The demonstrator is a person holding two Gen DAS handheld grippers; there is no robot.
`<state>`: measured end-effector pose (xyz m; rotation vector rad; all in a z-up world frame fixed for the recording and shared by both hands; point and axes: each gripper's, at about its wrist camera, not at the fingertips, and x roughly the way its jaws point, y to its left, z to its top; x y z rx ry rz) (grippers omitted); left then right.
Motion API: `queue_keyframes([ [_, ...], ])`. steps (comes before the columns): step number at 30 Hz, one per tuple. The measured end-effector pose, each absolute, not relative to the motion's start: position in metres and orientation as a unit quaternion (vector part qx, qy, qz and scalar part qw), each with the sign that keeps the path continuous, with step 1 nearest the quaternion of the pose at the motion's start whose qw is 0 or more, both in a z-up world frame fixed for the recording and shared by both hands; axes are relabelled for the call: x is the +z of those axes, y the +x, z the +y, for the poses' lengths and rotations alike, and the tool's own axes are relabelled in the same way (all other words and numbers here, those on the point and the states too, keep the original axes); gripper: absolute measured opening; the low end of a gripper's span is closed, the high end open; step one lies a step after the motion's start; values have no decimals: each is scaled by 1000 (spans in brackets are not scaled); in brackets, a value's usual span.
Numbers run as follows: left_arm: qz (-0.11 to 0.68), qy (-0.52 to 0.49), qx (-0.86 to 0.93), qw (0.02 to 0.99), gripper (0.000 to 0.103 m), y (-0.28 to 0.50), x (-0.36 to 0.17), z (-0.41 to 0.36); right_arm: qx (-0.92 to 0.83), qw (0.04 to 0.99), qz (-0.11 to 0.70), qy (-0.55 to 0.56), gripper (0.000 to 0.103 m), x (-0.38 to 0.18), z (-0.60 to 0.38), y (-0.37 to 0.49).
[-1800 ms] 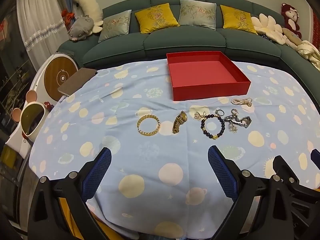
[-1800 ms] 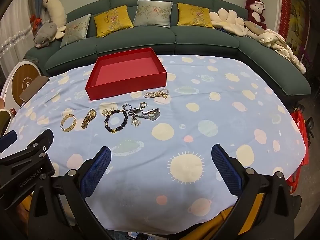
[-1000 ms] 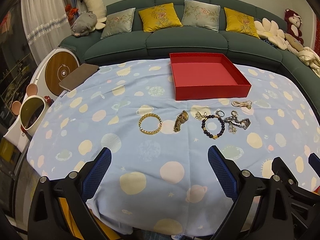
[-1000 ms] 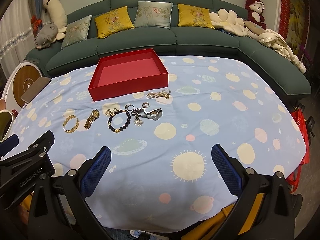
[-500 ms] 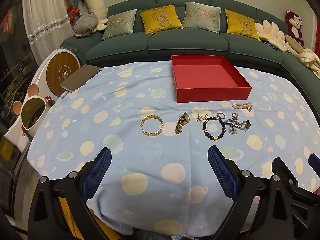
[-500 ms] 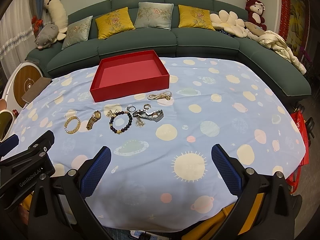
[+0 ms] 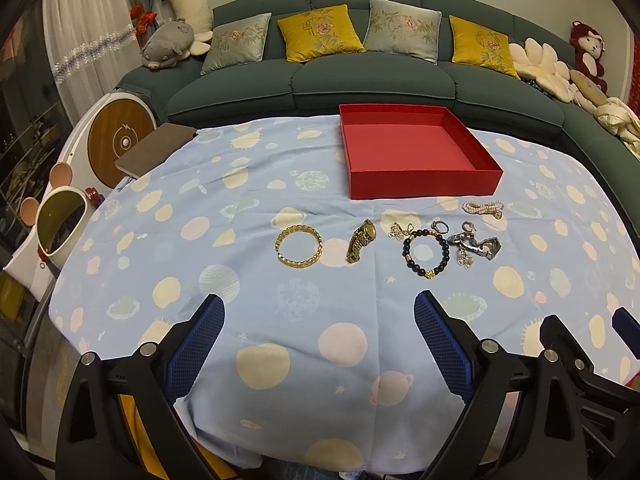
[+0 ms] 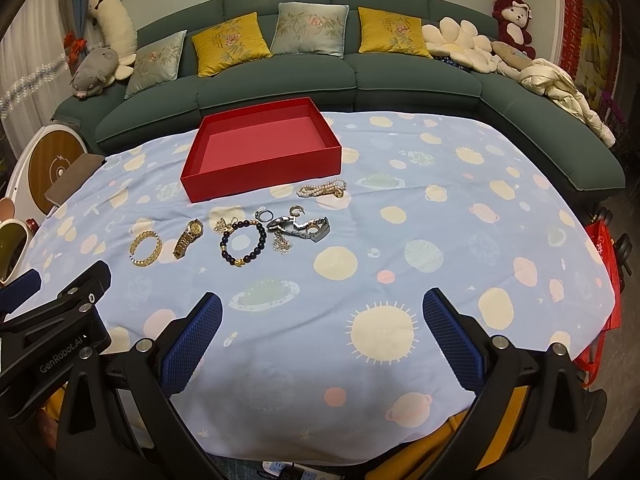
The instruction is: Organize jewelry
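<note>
Gold chain bangle point(image 7: 299, 251), gold watch point(image 7: 361, 239), dark bead bracelet point(image 7: 425, 253); left gripper point(image 7: 319, 343) printed "GenRobot.AI", right gripper point(image 8: 322, 343), both wide.

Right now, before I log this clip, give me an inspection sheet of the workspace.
Surface: table under a blue tablecloth with planet print, lightly creased.
Job's things: open red box, nothing seen inside; in front of it lie a gold bangle, gold watch, dark bead bracelet, silver watch, pearl strand and small rings and charms.
Clutter: brown notebook at the table's left edge.
Grippers: left gripper and right gripper both open, holding nothing, near the front edge.
Cables: power strip on the floor below the table.
Surroundings: green sofa with cushions and plush toys.
</note>
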<state>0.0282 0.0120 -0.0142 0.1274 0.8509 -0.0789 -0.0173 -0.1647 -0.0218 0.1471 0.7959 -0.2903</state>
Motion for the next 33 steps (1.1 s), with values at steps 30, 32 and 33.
queue_keyframes([
  [30, 496, -35, 2, 868, 94, 174, -125, 65, -33, 910, 407, 76, 76, -102, -268, 145],
  [32, 496, -35, 4, 868, 94, 177, -129, 65, -23, 910, 408, 69, 76, -106, -270, 156],
  [33, 495, -33, 4, 868, 94, 179, -130, 65, -19, 910, 409, 62, 76, -108, -271, 161],
])
